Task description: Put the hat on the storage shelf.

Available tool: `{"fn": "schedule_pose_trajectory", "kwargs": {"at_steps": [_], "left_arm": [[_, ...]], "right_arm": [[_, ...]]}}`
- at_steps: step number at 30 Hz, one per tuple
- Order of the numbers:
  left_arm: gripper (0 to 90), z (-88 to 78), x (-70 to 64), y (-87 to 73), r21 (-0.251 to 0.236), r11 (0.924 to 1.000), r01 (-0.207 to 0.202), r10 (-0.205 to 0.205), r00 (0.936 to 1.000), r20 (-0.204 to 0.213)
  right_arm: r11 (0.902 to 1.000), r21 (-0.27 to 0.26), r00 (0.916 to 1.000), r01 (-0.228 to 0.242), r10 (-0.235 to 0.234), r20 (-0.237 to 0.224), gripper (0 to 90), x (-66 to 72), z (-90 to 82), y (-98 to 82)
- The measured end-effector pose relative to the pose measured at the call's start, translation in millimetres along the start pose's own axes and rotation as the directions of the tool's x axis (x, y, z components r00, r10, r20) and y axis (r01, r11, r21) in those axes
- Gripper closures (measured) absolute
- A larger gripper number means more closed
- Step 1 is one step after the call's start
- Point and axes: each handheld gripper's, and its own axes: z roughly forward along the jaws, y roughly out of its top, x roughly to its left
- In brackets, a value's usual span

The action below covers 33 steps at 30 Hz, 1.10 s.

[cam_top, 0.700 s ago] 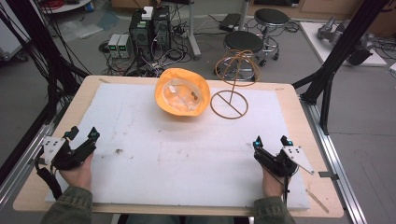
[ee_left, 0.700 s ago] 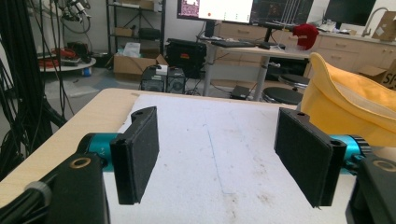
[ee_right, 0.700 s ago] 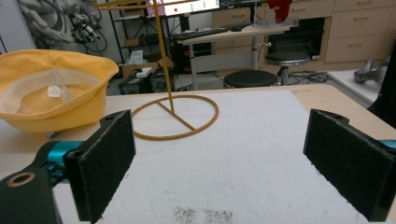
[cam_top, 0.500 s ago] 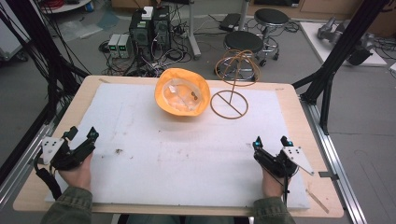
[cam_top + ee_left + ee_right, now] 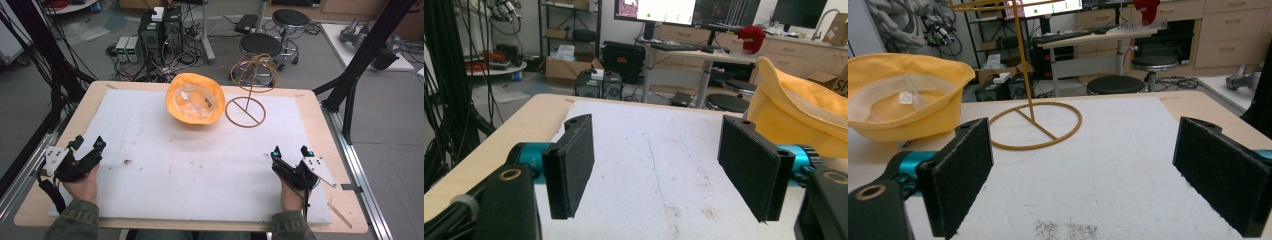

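Nothing moved since before, both grippers (image 5: 287, 151) wide open, empty, yellow hat (image 5: 195, 98) well ahead

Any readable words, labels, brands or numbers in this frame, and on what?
"SP": cardboard box at the picture's right edge, cut off.
White tag inside the yellow hat: too small to read.
Monitor screens in the background: blurred, unreadable.

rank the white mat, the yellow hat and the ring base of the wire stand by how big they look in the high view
1. white mat, by far the largest
2. yellow hat
3. ring base of the wire stand, smaller than the hat beside it
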Motion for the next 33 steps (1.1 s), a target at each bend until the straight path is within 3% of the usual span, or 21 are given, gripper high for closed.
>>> {"fn": "schedule_pose_trajectory", "kwargs": {"at_steps": [8, 12, 20, 33], "left_arm": [[29.2, 2.8, -8.0, 11.9, -0.018, 0.9979, -0.063, 0.063, 0.9977, 0.023], [28.6, 7.4, -11.9, 19.8, -0.004, 0.9982, -0.061, 0.061, 0.9967, 0.053], [25.7, 27.2, -34.8, 46.8, -0.040, 0.9969, -0.067, 0.072, 0.9904, 0.118], [25.7, 56.6, -58.2, 70.0, -0.062, 0.9965, -0.056, 0.065, 0.9862, 0.152]], "right_arm": [[0.9999, -0.011, 0.9999, 0.009, -0.009, 0.007, 8.0, 0.0, -0.4, 0.4], [0.9999, -0.012, 0.9999, 0.013, -0.013, 0.003, 8.0, 1.4, -0.4, 0.1], [0.9996, -0.013, 0.9996, 0.027, -0.027, -0.003, 8.0, 2.0, 0.9, -0.2], [0.9995, -0.014, 0.9995, 0.030, -0.030, -0.006, 8.0, 1.9, 0.7, -0.1]]}}
